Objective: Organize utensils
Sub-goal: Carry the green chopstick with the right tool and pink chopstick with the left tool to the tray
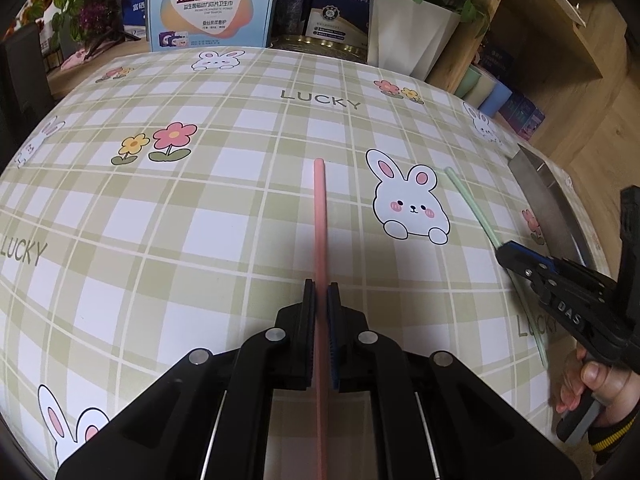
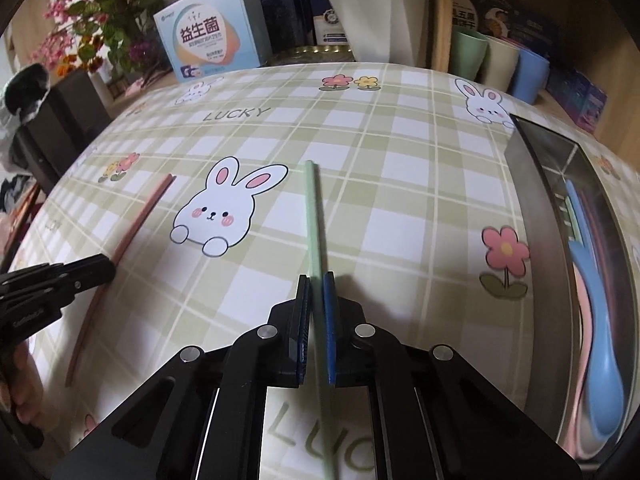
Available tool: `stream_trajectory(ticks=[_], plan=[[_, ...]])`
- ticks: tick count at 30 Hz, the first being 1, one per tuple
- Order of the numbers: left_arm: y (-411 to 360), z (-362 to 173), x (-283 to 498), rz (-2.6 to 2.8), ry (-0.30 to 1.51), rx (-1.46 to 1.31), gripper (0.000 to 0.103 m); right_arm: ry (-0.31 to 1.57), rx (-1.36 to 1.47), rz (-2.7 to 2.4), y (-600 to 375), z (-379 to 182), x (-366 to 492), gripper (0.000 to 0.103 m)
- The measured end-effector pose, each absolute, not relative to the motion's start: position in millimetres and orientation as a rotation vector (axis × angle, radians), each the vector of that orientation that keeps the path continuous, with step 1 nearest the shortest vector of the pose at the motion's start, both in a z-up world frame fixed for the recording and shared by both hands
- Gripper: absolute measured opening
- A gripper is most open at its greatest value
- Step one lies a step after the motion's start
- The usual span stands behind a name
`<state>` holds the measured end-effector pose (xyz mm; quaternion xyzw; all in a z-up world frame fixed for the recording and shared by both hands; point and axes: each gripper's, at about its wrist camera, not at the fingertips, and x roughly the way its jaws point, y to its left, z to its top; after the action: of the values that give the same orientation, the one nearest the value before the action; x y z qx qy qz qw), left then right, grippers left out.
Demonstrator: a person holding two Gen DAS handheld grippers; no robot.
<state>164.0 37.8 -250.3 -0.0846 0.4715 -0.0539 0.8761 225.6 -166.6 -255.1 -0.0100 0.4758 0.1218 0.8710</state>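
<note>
- The left hand-held gripper (image 1: 321, 292) is clamped narrow on a pink chopstick (image 1: 320, 216), which runs straight ahead between its pads and ends on the checked bunny tablecloth (image 1: 200, 216) that covers the desk.
- The right hand-held gripper (image 2: 317, 284) is likewise pinched around a pale green chopstick (image 2: 313, 216), which passes between its blue pads and points forward over the cloth.
- Only the right wrist view looks into the steel tray (image 2: 536, 216) at the desk's right side: a blue spoon (image 2: 600, 360) lies in it, with a pink utensil (image 2: 585, 320) beside the spoon and partly under it, and what looks like a pale green fork (image 2: 570, 220) further back. What the pink piece is cannot be told.
- The left wrist view shows just the tray's rim (image 1: 536, 192), and adds the person's right hand (image 1: 600, 384) wrapped around the handle of the right tool, with the green stick curving out ahead of it near the tray.
- The right wrist view shows the left tool (image 2: 96, 268) from the side, gripping the pink stick partway along, both ends of it sticking out.
- The two sticks lie well apart, a printed bunny between them.
- Behind the desk, both views show a box with Chinese print (image 1: 212, 0), a white plant pot (image 1: 408, 32) and pastel cups (image 2: 500, 64).
</note>
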Motion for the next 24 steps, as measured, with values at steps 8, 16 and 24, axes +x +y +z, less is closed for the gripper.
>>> stream_trajectory(ticks=[8, 16, 24], plan=[[37, -251, 163, -0.101, 0.975, -0.176, 0.007, 0.983, 0.102, 0.268, -179, -256, 199, 0.006], [34, -250, 165, -0.082, 0.987, -0.155, 0.007, 0.964, 0.158, 0.28, -185, -249, 192, 0.006], [31, -247, 168, -0.057, 1.025, -0.148, 0.006, 0.846, 0.215, 0.296, -204, -210, 186, 0.006]])
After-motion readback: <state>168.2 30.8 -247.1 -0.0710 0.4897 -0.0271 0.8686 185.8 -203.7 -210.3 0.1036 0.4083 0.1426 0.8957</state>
